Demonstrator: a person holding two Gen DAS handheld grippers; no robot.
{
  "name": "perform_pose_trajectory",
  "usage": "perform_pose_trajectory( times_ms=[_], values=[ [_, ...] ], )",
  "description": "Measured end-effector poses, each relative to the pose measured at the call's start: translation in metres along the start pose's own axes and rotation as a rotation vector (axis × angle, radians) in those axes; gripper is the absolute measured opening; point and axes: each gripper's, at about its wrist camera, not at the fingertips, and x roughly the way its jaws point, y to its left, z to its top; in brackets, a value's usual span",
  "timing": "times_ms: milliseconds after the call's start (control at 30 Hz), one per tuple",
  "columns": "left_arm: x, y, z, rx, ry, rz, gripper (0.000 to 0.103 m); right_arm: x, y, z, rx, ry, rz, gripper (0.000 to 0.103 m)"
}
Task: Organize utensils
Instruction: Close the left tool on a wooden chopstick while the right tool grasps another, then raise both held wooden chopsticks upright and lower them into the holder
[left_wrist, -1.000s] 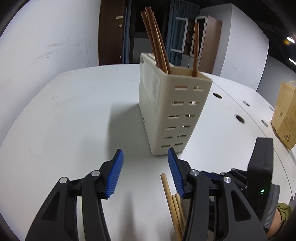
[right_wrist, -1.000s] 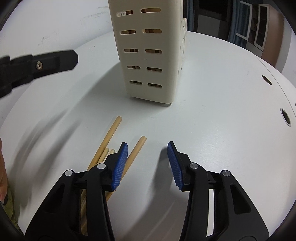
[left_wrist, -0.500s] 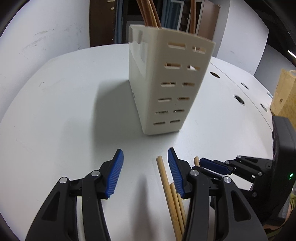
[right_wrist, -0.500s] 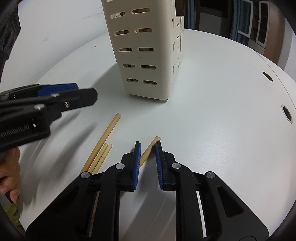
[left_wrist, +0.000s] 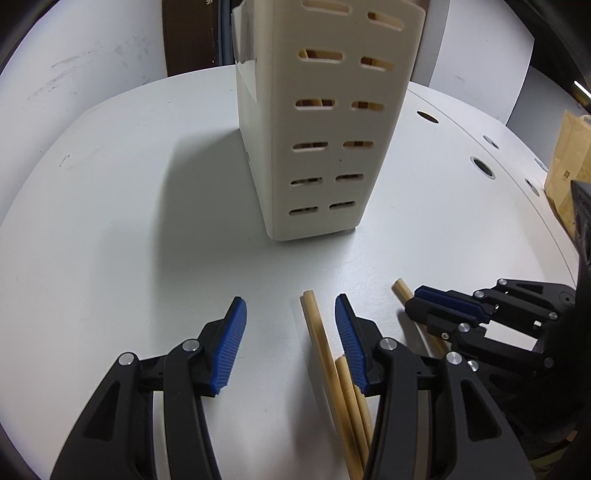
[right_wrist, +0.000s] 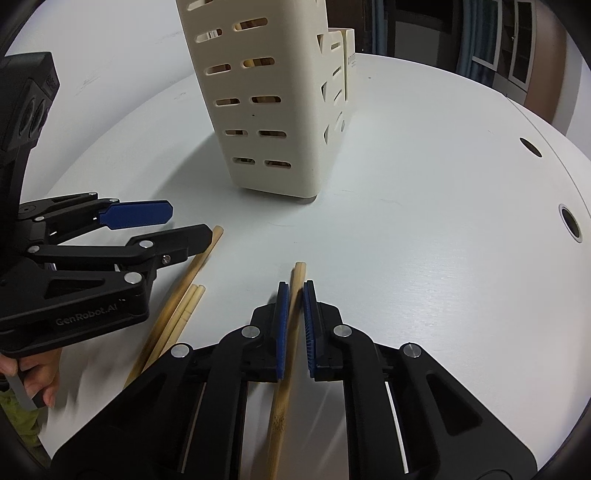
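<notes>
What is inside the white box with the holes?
Through the slots of the white box you can see brown wooden sticks standing inside. How many, and anything lower down, is hidden by its walls.

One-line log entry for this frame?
right gripper: shut on chopstick | left gripper: open, over loose chopsticks | holder: upright

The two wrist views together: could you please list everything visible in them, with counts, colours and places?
Slotted cream plastic utensil holder: one, upright mid-table, brown sticks visible through slots.
Light bamboo chopsticks: four; three loose chopsticks lying by the left gripper, one gripped chopstick.
White round table: one, dark holes near its right edge.
Brown paper bag: one, far right.
Left gripper: black, blue pads, open.
Right gripper: closed on a chopstick.
Person's hand: holding the left gripper.
</notes>
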Motion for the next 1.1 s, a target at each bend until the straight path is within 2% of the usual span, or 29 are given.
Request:
perform_pose_trajectory(
  times_ms=[67,200,267,300,367,433,733,967,1100],
  values=[
    [0.002,-0.002,-0.001,0.008,0.004,0.001,0.049,0.001,-0.003,0.002,-0.001,-0.001,-0.002,0.008],
    [0.010,-0.010,-0.001,0.032,0.021,0.000,0.037,0.002,0.008,0.000,0.004,-0.003,-0.003,0.008],
    [0.014,-0.014,-0.002,0.053,0.023,0.023,0.032,0.004,0.011,0.001,0.003,-0.002,-0.004,0.008],
    [0.014,-0.016,-0.003,0.063,0.020,0.045,0.027,0.004,0.011,0.001,0.002,-0.002,-0.004,0.008],
    [0.014,-0.015,-0.002,0.065,0.020,0.051,0.023,0.004,0.011,0.001,0.003,-0.002,-0.004,0.008],
    [0.015,-0.014,0.000,0.062,0.021,0.060,0.010,0.004,0.013,0.000,0.002,-0.004,-0.007,0.008],
    [0.014,-0.012,0.003,0.039,0.026,0.055,0.006,0.002,0.018,-0.002,0.003,-0.007,0.002,0.007],
    [-0.039,-0.003,0.014,-0.033,-0.136,0.001,0.006,-0.023,0.017,0.003,0.015,-0.105,0.042,0.006],
    [-0.064,-0.003,0.017,-0.043,-0.204,0.012,0.006,-0.050,0.023,0.007,-0.001,-0.190,0.060,0.006]
  ],
)
